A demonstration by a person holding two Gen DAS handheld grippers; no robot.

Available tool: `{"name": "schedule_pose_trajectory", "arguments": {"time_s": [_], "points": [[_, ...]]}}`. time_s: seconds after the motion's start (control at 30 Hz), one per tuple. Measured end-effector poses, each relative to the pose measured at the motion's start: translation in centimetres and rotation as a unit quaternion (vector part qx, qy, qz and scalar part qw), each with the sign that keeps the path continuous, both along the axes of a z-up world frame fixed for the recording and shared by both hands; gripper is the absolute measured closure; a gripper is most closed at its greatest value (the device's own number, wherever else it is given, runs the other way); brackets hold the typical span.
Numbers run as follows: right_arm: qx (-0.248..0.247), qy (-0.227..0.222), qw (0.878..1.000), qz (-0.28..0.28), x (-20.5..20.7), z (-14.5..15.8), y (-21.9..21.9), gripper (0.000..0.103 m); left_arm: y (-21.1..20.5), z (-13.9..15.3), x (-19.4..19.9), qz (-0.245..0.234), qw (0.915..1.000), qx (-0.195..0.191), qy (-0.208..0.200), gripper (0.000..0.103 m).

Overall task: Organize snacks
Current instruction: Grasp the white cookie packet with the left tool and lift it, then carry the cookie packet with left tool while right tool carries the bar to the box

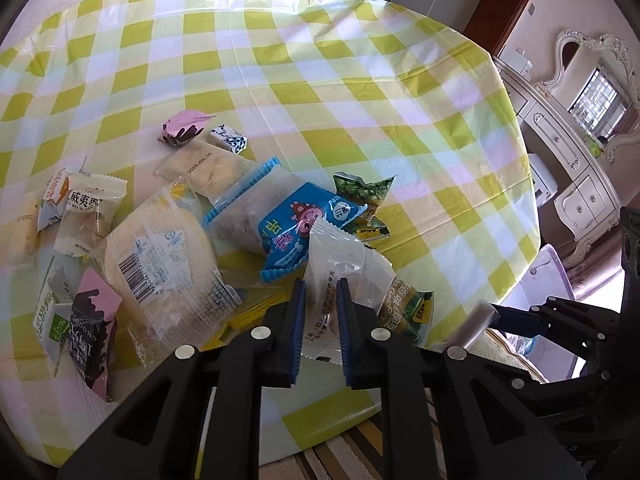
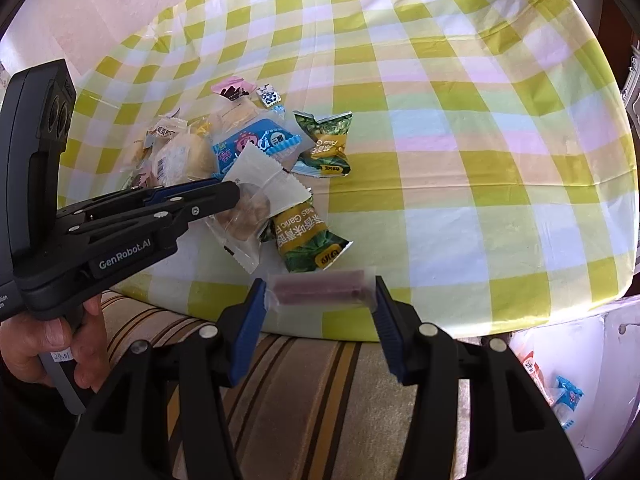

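My left tool (image 1: 320, 312) is clamped on a clear-wrapped pastry packet (image 1: 340, 264) at the near edge of the snack pile (image 1: 168, 240), its blue pads pinching the wrapper so that the packet can, I judge, be lifted clear of its neighbours. My right tool (image 2: 320, 304) holds a dark reddish bar in a clear sleeve (image 2: 320, 286) by its two ends, above the near rim of the surface (image 2: 480, 160), probably bound for the white container (image 2: 560, 380) at lower right, where a blue packet already lies. The remaining snacks sit heaped together on the yellow-checked cloth, apparently still unsorted. Legible writing: "GenRobot.AI" on the left tool's body in the right wrist view; "Garlic F…" with Chinese characters on a green pea packet (image 2: 312, 240); "2025.09.30", as far as I can read it, on a pale packet (image 1: 200, 164); a barcode on the round bread packet (image 1: 160, 264).
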State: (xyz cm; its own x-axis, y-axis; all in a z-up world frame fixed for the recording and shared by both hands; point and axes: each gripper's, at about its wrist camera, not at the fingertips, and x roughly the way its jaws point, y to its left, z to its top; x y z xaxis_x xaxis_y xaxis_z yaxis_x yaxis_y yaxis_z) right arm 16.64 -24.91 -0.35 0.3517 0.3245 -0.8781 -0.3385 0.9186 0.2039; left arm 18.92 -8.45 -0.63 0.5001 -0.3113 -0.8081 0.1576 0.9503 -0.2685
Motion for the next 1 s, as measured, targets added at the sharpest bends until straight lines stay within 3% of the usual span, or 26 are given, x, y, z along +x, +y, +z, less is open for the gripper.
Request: {"name": "schedule_pose_trajectory", "arguments": {"time_s": [0.17, 0.23, 0.3, 0.37, 0.67, 0.7, 0.87, 1.0], "points": [[-0.001, -0.002, 1.0, -0.005, -0.1, 0.1, -0.4, 0.05, 0.2, -0.3, -0.2, -0.002, 0.9995, -0.03, 0.012, 0.091], [-0.002, -0.002, 1.0, -0.007, -0.1, 0.1, -0.6, 0.05, 0.8, -0.7, 0.1, 0.01, 0.9984, -0.049, 0.025, 0.086], [-0.002, -0.004, 1.0, -0.011, -0.1, 0.2, -0.8, 0.05, 1.0, -0.7, 0.0, 0.02, 0.9982, -0.049, 0.029, 0.056], [-0.004, -0.005, 1.0, -0.016, -0.1, 0.2, -1.2, 0.05, 0.6, -0.4, -0.2, 0.009, 0.9986, -0.047, 0.023, 0.048], [-0.021, -0.019, 0.999, -0.041, 0.1, 0.7, -3.2, 0.05, -3.0, -1.1, 0.0, -0.037, 0.9978, 0.047, 0.029, 0.048], [-0.023, -0.021, 0.999, -0.043, 0.0, 0.7, -3.4, 0.05, -2.9, -1.2, 0.1, -0.036, 0.9977, 0.048, 0.032, 0.057], [-0.031, -0.028, 0.998, -0.055, -0.1, 0.9, -4.3, 0.05, -2.9, -1.1, -0.1, -0.032, 0.9975, 0.057, 0.027, 0.063], [-0.034, -0.033, 0.997, -0.063, -0.3, 1.0, -5.2, 0.05, -2.1, 0.1, -0.8, -0.003, 0.9981, 0.061, 0.004, 0.064]]}}
